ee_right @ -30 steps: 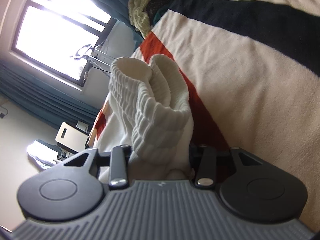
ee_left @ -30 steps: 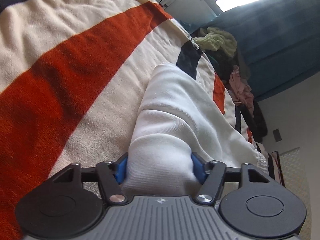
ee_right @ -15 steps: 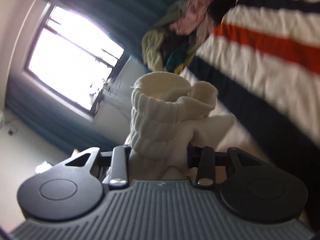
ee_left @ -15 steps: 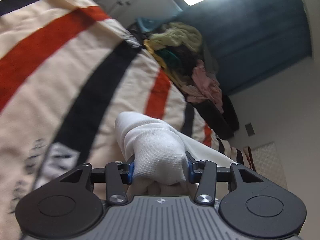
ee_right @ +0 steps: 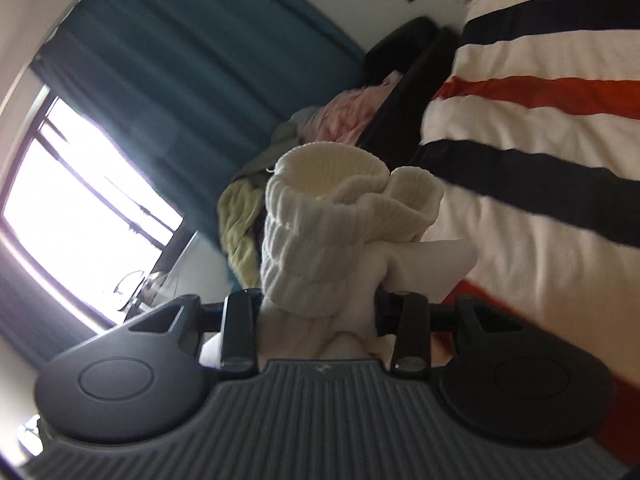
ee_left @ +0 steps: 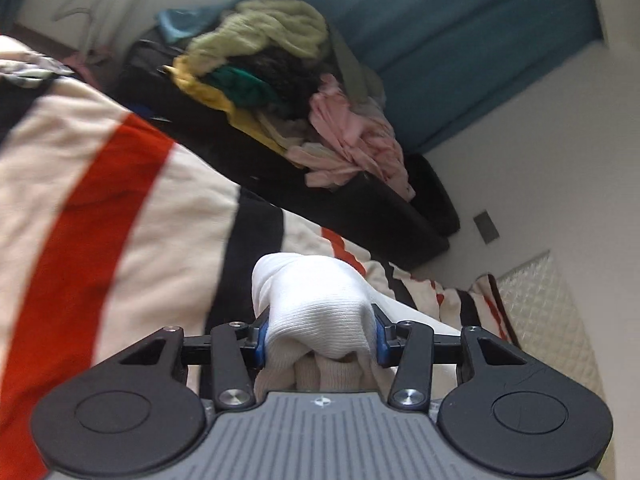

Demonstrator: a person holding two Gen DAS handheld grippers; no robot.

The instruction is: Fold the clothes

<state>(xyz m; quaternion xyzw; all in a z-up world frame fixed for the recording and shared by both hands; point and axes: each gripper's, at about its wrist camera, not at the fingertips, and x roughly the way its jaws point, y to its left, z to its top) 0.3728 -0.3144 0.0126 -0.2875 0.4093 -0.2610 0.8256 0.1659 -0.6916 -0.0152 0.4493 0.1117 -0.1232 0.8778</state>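
Jaws of the left gripper (ee_left: 319, 334) and the right gripper (ee_right: 318, 310) each clamp bunched white garment (ee_left: 316, 304); it hangs lifted above the striped bed (ee_left: 120, 208), likely so its ends meet.

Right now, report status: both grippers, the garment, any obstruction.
Left gripper shut on white knit garment. Right gripper shut on its ribbed cuff. Garment bunched over striped blanket. Nothing obstructing.
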